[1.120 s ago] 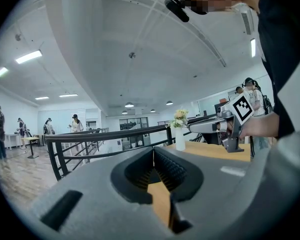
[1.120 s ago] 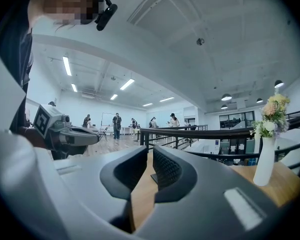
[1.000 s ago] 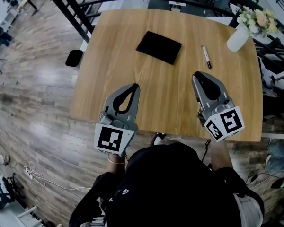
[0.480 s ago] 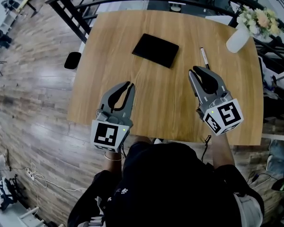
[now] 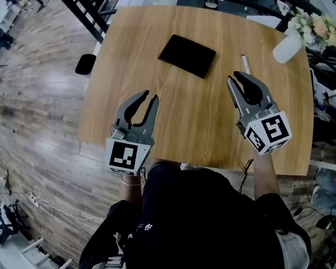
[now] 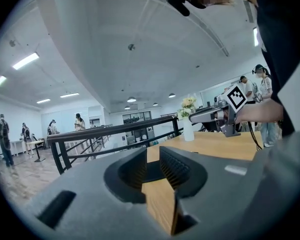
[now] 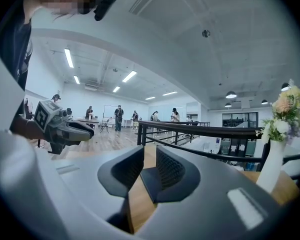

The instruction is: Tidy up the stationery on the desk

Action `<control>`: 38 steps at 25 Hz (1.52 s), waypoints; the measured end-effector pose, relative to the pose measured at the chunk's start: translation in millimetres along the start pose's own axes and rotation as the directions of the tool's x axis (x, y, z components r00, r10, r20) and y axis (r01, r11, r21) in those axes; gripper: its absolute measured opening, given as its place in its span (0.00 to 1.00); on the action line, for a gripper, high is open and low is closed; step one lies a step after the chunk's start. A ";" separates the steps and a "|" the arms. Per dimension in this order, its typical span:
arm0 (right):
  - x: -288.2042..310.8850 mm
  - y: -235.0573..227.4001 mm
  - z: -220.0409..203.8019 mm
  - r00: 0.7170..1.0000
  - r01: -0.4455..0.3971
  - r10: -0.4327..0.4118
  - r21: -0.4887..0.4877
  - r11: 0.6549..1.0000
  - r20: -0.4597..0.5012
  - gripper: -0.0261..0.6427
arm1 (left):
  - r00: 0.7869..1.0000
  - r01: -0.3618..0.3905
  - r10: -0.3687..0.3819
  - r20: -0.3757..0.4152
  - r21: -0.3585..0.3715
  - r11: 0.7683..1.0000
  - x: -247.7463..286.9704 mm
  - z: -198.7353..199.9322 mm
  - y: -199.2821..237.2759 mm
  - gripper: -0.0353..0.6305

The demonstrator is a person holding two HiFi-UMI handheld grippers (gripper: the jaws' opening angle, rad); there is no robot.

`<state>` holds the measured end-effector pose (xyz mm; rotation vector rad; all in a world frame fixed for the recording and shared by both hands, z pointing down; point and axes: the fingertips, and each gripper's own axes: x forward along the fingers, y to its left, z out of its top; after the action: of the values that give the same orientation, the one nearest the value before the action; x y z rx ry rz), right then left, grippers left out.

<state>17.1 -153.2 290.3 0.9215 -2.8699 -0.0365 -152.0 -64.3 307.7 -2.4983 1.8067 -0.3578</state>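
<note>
Your left gripper (image 5: 149, 96): held at your left, pointing forward, jaws slightly apart, holding nothing. Your right gripper (image 5: 235, 77): reaching further forward, jaws slightly apart, holding nothing.

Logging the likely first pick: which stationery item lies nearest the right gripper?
The white pen, lying just beyond the tips of the right gripper. The black pad lies farther off to the left, toward the desk's middle.

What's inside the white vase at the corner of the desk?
A bunch of pale flowers sticks out of the white vase. Its opaque wall hides the stems and any water inside.
</note>
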 end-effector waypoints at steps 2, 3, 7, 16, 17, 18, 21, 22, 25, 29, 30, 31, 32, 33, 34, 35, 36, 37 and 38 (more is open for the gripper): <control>4.8 -4.8 -1.4 1.000 0.007 -0.007 0.003 1.000 -0.004 0.15 | 1.000 0.006 -0.006 0.013 0.012 1.000 3.7 2.4 1.3 0.15; 7.2 -7.2 -2.4 1.000 0.010 -0.010 0.005 1.000 -0.007 0.15 | 1.000 0.008 -0.008 0.020 0.016 1.000 5.9 3.8 2.2 0.15; 19.8 -11.2 -4.8 1.000 0.012 -0.011 0.013 1.000 -0.020 0.16 | 0.999 0.023 -0.025 0.045 0.033 0.999 14.9 11.2 7.6 0.15; 53.0 -24.4 -23.1 0.997 0.024 -0.021 0.036 0.999 -0.075 0.16 | 0.992 0.103 -0.112 0.060 0.137 0.985 46.1 15.1 17.9 0.15; 56.5 -25.8 -25.0 0.996 0.026 -0.023 0.039 0.999 -0.082 0.16 | 0.991 0.109 -0.119 0.063 0.133 0.985 49.0 14.3 20.1 0.15; 60.1 -27.5 -26.7 0.996 0.028 -0.025 0.041 0.999 -0.088 0.16 | 0.990 0.115 -0.124 0.066 0.127 0.985 52.1 13.3 22.2 0.15; 72.3 -34.3 -32.0 0.994 0.032 -0.028 0.042 0.999 -0.108 0.17 | 0.988 0.132 -0.141 0.070 0.112 0.985 62.2 9.2 27.7 0.15; 76.2 -36.2 -34.2 0.993 0.033 -0.028 0.042 0.999 -0.114 0.17 | 0.987 0.139 -0.147 0.072 0.109 0.984 65.1 7.4 28.9 0.15; 87.6 -39.8 -40.0 0.991 0.031 -0.025 0.041 0.999 -0.130 0.17 | 0.984 0.154 -0.162 0.074 0.102 0.983 72.3 1.8 33.0 0.15; 105.1 -51.7 -50.2 0.987 0.032 -0.026 0.039 0.999 -0.159 0.18 | 0.982 0.165 -0.172 0.073 0.098 0.981 89.7 -5.7 40.7 0.16; 109.5 -55.1 -53.2 0.986 0.034 -0.027 0.038 0.999 -0.166 0.19 | 0.982 0.167 -0.174 0.070 0.093 0.981 94.3 -8.6 42.5 0.16; 113.7 -58.3 -56.0 0.985 0.035 -0.028 0.038 0.999 -0.173 0.19 | 0.982 0.169 -0.175 0.065 0.090 0.981 98.5 -11.8 44.1 0.16; 117.7 -61.3 -58.7 0.984 0.036 -0.028 0.038 0.999 -0.177 0.20 | 0.983 0.171 -0.176 0.059 0.087 0.981 102.4 -15.0 45.5 0.17; 121.4 -64.0 -61.3 0.983 0.035 -0.028 0.038 0.999 -0.182 0.20 | 0.983 0.172 -0.177 0.053 0.087 0.981 105.9 -17.9 46.7 0.17; 124.7 -66.6 -64.1 0.982 0.035 -0.027 0.038 0.999 -0.187 0.21 | 0.983 0.174 -0.178 0.047 0.088 0.981 109.1 -20.3 47.6 0.17; 127.6 -69.2 -66.9 0.981 0.035 -0.027 0.037 0.999 -0.194 0.21 | 0.983 0.175 -0.180 0.044 0.090 0.980 112.0 -22.2 48.4 0.17; 130.2 -71.9 -69.9 0.979 0.036 -0.028 0.037 0.999 -0.200 0.21 | 0.983 0.177 -0.181 0.041 0.091 0.980 114.9 -24.1 49.3 0.17; 132.7 -74.5 -73.0 0.978 0.039 -0.030 0.040 0.998 -0.205 0.21 | 0.983 0.178 -0.182 0.039 0.091 0.980 117.9 -26.1 50.3 0.17; 135.0 -77.1 -76.5 0.977 0.042 -0.031 0.044 0.998 -0.211 0.21 | 0.983 0.179 -0.183 0.035 0.088 0.980 120.9 -28.5 51.5 0.17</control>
<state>-37.4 -293.2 376.7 0.9261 -2.6696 0.1202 -170.2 -191.7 346.7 -2.5964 1.5193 -0.3751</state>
